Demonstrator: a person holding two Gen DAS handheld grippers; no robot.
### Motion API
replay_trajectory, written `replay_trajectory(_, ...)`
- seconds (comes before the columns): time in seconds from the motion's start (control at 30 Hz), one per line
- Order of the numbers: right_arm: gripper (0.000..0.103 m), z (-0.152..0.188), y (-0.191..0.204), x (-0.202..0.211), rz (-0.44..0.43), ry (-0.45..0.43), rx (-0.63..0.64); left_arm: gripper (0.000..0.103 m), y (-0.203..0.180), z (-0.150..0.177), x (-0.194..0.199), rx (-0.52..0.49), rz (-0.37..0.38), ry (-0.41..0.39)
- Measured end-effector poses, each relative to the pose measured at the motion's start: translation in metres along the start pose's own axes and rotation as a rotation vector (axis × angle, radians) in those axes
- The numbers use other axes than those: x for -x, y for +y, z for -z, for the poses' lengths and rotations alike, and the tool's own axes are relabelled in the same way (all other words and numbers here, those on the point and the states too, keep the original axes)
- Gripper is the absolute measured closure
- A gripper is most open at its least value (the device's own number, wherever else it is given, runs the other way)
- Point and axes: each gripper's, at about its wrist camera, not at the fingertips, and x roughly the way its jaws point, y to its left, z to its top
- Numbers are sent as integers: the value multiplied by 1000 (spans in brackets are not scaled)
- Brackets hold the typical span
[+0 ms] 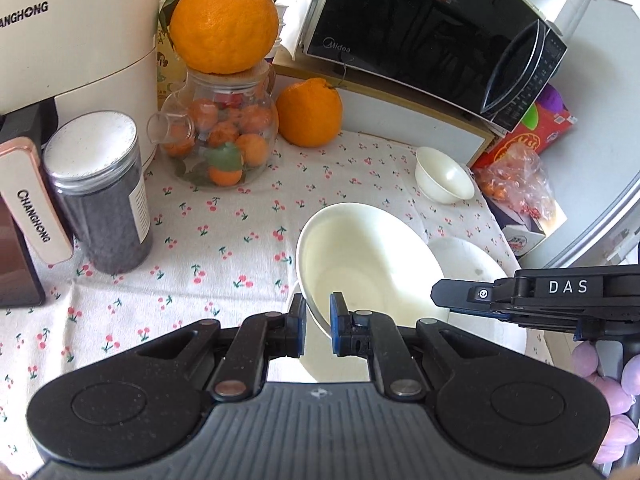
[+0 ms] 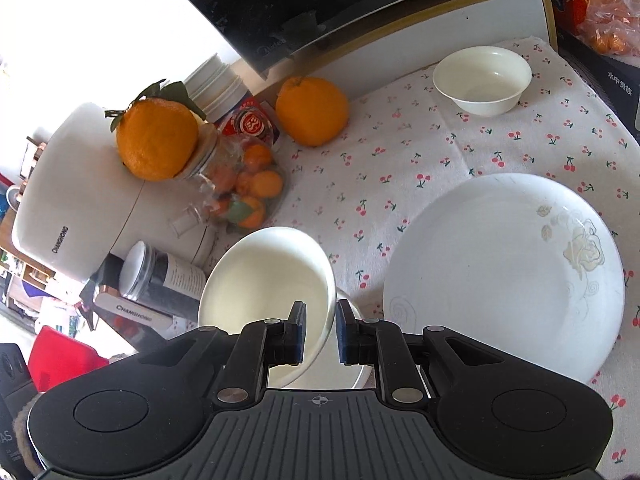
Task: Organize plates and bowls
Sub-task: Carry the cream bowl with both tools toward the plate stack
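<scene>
As daylight washes over a cloth-covered tabletop (image 1: 240,240) printed with small red cherries, the left claw (image 1: 317,320) pinches the near rim of a cream-white, round, glossy ceramic bowl (image 1: 368,264). One blue-padded finger sits inside the wall and one outside. The right claw (image 2: 321,328) grips the same bowl at another part of its rim, its fingers likewise drawn in on the thin wall. The bowl is steeply tilted, its smooth, empty hollow facing both cameras. Below it, the edge of another white dish (image 2: 356,364) shows, mostly hidden by the bowl and the claw.

Just to the right lies a wide, shallow white porcelain plate with a pale rose design (image 2: 500,280), flat on the cloth. A smaller cream bowl (image 2: 482,80) stands upright, well apart, near the back. Left of the held bowl stands a clear cylindrical jar of dark grains with a silvery lid (image 1: 100,196). Behind that is a round-bellied glass teapot packed with small oranges (image 1: 224,140), and a large dimpled, leafy orange (image 1: 224,20) is balanced on its lid. A second large orange (image 1: 310,114) rests on the cloth beside the teapot. A white Changhong appliance (image 1: 80,40) and a glossy black Midea microwave (image 1: 420,20) close off the back, with a crinkled plastic bag of fruit (image 1: 516,176) at the far right.
</scene>
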Motion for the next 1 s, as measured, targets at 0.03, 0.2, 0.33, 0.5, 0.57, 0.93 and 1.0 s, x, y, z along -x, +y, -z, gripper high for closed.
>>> replay_trajectory(0.03,87,3,2,1,7,7,6,93,1,2,1,-1,-1,6)
replay_trajectory(0.2,87,14,8,1,30,37,17,93,5,11,0,0,-12,36)
replay_trajectory(0.33,87,18,7,-2,37,54,4,93,6,12,-2,2,-15,46)
replay_trajectory(0.5,87,19,5,-6,60,70,-8,93,4,14,-5,-9,-23,61)
replay_trajectory(0.57,87,20,4,-8,66,77,-14,92,4,15,-6,-15,-29,66)
replay_trajectory(0.93,87,20,6,-15,95,91,8,92,3,17,-17,-35,-57,97)
replay_trajectory(1.0,87,20,5,-17,99,94,8,92,3,17,-18,-41,-63,99)
